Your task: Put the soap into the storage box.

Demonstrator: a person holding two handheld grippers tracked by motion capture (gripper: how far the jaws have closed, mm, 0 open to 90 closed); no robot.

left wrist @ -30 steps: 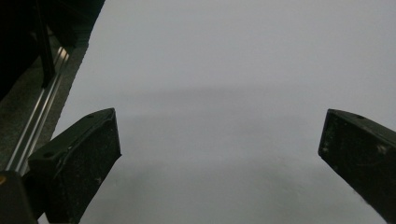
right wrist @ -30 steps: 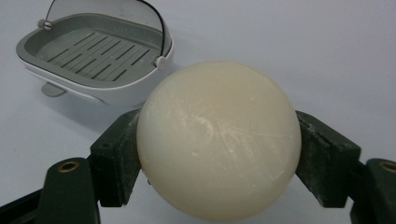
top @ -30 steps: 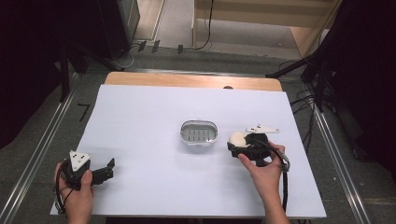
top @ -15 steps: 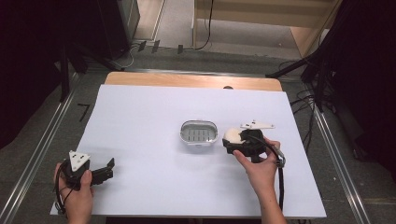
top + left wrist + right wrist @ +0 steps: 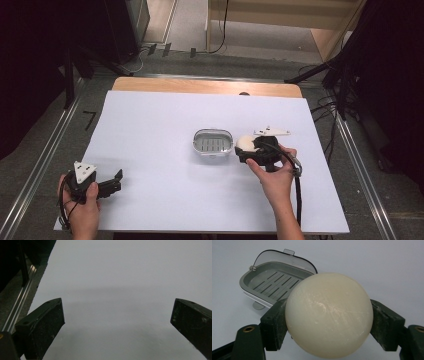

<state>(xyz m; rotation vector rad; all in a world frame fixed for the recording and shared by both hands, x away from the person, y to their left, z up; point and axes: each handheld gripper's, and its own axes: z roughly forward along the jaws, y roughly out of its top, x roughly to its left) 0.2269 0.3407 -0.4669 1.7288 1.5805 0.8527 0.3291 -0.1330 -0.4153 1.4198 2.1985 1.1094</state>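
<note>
A round cream soap bar point(image 5: 329, 315) sits clamped between the two black jaws of my right gripper point(image 5: 328, 321). In the high view that right gripper point(image 5: 250, 148) hovers just right of the grey soap dish point(image 5: 213, 143), with the soap bar point(image 5: 245, 142) at its tip. The soap dish point(image 5: 272, 285) is open, with a slotted grey tray and a dark clear lid tilted up behind it. My left gripper point(image 5: 116, 181) rests near the table's front left corner, jaws wide apart. In the left gripper view the left gripper point(image 5: 117, 322) has only white table between its jaws.
The white table top point(image 5: 165, 125) stretches bare around the dish. A metal rail point(image 5: 37, 165) runs along the left side, and another rail point(image 5: 362, 175) along the right. Cables lie on the floor beyond the far edge.
My right gripper with the soap has shifted left, closer to the soap dish. The left hand has stayed where it was.
</note>
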